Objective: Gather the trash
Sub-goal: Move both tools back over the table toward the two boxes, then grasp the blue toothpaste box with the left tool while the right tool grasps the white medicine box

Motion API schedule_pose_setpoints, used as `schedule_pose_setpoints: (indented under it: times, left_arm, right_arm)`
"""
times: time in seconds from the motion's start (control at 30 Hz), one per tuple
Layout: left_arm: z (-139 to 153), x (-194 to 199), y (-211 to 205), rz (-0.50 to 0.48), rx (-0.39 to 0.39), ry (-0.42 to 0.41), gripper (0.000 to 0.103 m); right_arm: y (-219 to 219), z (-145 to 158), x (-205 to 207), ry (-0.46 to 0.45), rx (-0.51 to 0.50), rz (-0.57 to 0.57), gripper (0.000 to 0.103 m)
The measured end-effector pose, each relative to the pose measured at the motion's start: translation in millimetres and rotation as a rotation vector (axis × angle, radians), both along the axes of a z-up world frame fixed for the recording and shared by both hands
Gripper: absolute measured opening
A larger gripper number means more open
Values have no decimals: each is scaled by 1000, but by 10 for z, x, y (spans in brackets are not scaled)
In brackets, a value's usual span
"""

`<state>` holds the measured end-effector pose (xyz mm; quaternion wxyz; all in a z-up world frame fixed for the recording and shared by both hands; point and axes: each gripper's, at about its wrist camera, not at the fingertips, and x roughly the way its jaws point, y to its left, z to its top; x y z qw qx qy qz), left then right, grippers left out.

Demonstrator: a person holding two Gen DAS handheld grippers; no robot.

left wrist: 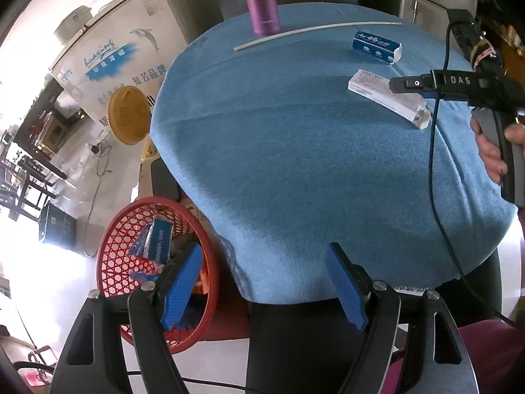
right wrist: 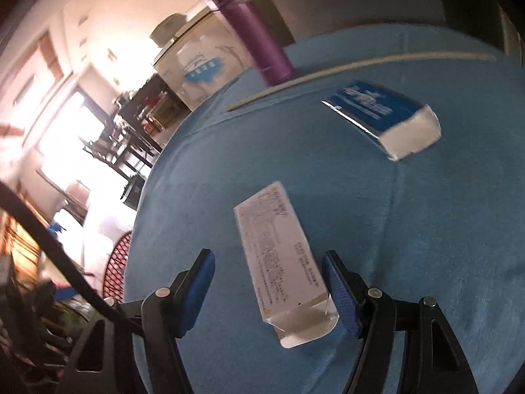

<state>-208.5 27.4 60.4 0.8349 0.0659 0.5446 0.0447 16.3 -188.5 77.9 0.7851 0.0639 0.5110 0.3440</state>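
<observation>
Two cartons remain on the blue-clothed desk point(right wrist: 426, 229); the white carton point(right wrist: 282, 262) lies between the open, empty right gripper point(right wrist: 269, 292), nearer its right pad. The gripper should be centred and lowered before closing. The blue carton point(right wrist: 384, 115) lies beyond. The left gripper point(left wrist: 262, 292), open and empty, hovers beside the red basket point(left wrist: 111, 262).

"DAS" on right tongs point(left wrist: 407, 82); boxes' print unreadable

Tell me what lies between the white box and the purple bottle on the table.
Mostly bare blue cloth, then the long white stick lying just in front of the purple bottle. The left wrist view shows it, with the white box nearer.
</observation>
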Motion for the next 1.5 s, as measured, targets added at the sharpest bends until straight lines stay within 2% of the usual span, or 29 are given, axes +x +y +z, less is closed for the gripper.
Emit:
schedule_pose_setpoints:
  times: [0.1,0.23,0.3,0.37,0.53,0.67,0.8,0.87,1.0,1.07,1.17,1.27,1.37,1.5]
  left_arm:
    - [29,31,-19,-8,-3,-5,77]
    - [127,58,17,-2,-15,-23,77]
    - [182,91,41,0,-29,-27,77]
    - [231,166,70,8,-61,-21,77]
    - [371,488,53,23,-159,-23,77]
    - [522,936,-168,10,-207,-56,77]
    - [576,1470,-518,-7,-247,-70,77]
    - [567,1755,-693,9,-284,-66,77]
    - [500,2251,-1005,56,-329,-67,77]
    - [438,2475,-1146,88,-343,-62,77]
    - [321,2785,-1312,137,-348,-40,77]
    - [149,3084,-1428,217,-342,-6,77]
    - [-23,3261,-1510,272,-311,54,77]
    - [-122,3360,-1534,331,-299,61,77]
  right_arm:
    - [209,51,-97,-93,-97,34,73]
    - [374,-33,-111,-121,-210,39,72]
    - [406,-39,-144,-163,-240,36,48]
    - [357,-45,-143,-173,-246,28,47]
    - [70,5,-243,-151,-205,-49,47]
    - [-315,138,-393,-137,-107,-154,47]
    - [-787,181,-524,-157,5,-305,47]
    - [-1052,140,-534,-135,42,-402,47]
    - [-1488,52,-513,-156,20,-597,47]
    - [-1619,50,-514,-155,61,-658,47]
    - [-1665,67,-513,-145,50,-679,47]
    - [-1760,80,-558,-150,93,-698,47]
    - [-1797,88,-594,-155,122,-699,47]
    - [-1800,77,-599,-173,182,-695,47]
